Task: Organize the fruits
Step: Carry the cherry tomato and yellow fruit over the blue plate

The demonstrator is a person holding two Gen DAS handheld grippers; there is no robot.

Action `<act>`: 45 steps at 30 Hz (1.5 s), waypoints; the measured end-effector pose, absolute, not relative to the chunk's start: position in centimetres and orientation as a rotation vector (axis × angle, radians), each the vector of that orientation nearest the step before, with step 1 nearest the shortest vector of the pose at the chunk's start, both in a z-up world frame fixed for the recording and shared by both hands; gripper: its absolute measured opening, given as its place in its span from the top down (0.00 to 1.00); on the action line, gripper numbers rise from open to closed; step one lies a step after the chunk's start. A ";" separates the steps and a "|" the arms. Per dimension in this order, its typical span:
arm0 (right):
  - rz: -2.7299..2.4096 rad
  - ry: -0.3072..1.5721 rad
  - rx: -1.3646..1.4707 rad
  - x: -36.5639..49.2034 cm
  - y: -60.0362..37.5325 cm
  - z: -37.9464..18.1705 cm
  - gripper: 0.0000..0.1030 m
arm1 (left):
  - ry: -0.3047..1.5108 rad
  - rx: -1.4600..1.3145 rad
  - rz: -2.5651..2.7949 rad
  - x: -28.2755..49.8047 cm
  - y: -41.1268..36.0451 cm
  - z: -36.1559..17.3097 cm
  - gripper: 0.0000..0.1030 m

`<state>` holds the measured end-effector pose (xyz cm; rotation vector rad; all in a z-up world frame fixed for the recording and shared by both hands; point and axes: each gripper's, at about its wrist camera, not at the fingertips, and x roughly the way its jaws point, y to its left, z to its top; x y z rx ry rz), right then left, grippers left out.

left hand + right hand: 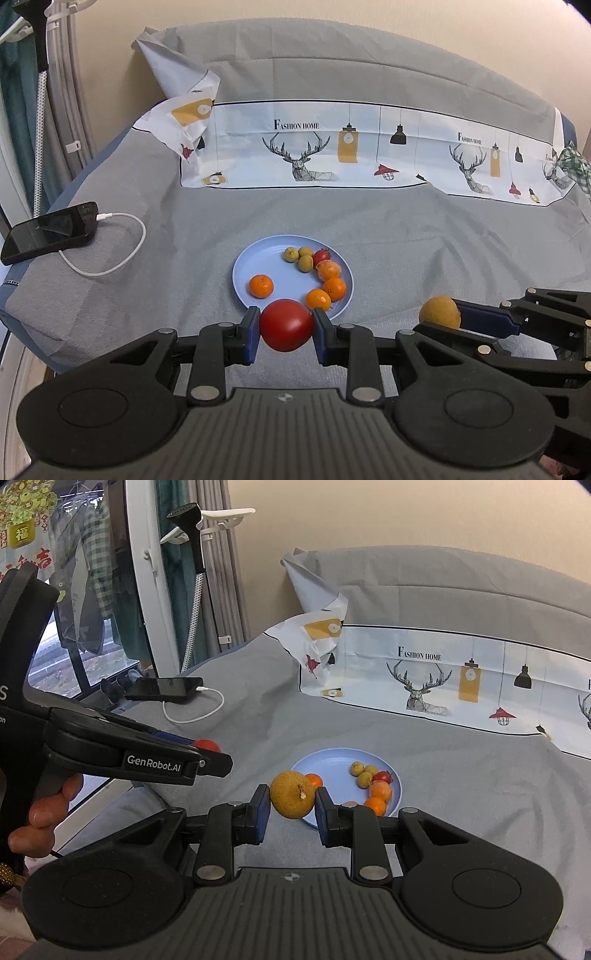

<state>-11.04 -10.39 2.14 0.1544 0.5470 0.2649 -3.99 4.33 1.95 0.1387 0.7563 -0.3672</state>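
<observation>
The main risk is a fruit rolling away. The left gripper [285, 330] pinches a tomato [286, 325] by its smooth round sides, and only the blue pads [252, 334] touch it, so a small slackening or a jolt could let it slip and drop onto the grey cover [424, 236], where the soft, creased cloth would likely send it rolling toward the bed's edge. A harder squeeze carries its own danger: the tomato's skin could split.

The plate [258, 258] lies just beyond and below this gripper's tips and is already busy. Three tangerines [261, 286] and a peeled one sit in it, with three small green fruits [305, 263] and a small red one toward its far side. Only the near-left part is bare. A tomato released too high or onto the crowded right side could knock the tangerines over the low rim.

Ahead and to the left of the left gripper a phone [50, 232] rests on its cable, well apart from the plate and out of the likely path.

The right gripper [292, 808] is clamped on a brown, rough-skinned round fruit, probably a pear [292, 794], stem stub facing the camera. It hangs above the cover at the plate's near edge. It is heavier-looking, so dropping it among the small fruits could scatter them.

Both grippers hover close together; lowering at once to the same gap, they could collide.
</observation>
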 end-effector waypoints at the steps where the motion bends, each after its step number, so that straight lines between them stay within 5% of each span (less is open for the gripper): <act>1: 0.264 0.549 0.155 -11.0 -10.3 2.1 0.73 | 0.758 0.138 -0.367 -3.9 4.3 1.9 0.68; 45: 0.205 0.722 0.252 2.1 -12.2 -4.6 0.73 | 0.881 0.154 -0.333 10.9 0.1 -3.9 0.68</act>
